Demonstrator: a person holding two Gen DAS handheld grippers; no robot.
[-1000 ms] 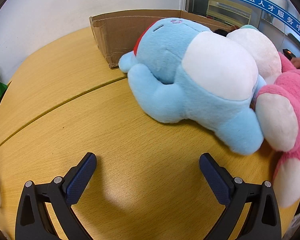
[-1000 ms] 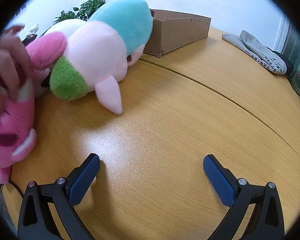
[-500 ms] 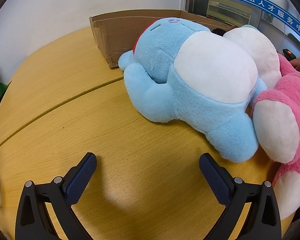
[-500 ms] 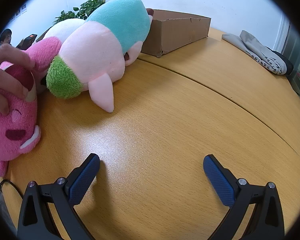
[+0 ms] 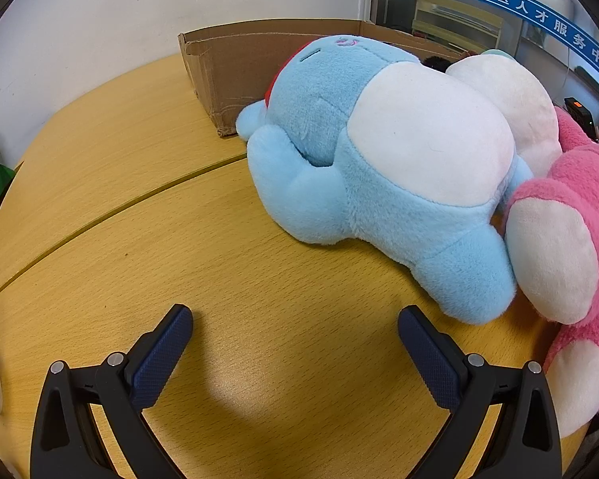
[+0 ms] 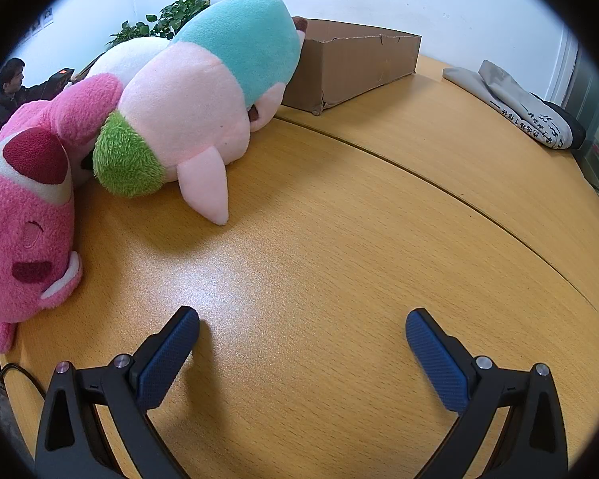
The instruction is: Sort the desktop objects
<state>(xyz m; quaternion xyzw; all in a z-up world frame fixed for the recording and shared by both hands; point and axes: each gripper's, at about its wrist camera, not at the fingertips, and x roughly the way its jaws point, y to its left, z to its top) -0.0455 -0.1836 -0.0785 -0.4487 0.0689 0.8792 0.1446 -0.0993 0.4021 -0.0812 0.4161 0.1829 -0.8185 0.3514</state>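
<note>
A light blue plush toy with a white belly lies on the wooden table, in front of a brown cardboard box. A pink plush bear lies against it at the right. In the right wrist view the pink bear lies at the left, next to a pink, teal and green plush that leans by the box. My left gripper is open and empty over bare table, short of the blue plush. My right gripper is open and empty, to the right of the toys.
The round wooden table has a curved seam across it. A folded grey cloth lies at its far right edge. A potted plant and a seated person are behind the toys.
The hand that held the pink bear has gone from the right wrist view. The bear now lies flat on the table. The plush pile has shifted slightly. Both grippers have stayed in place.
</note>
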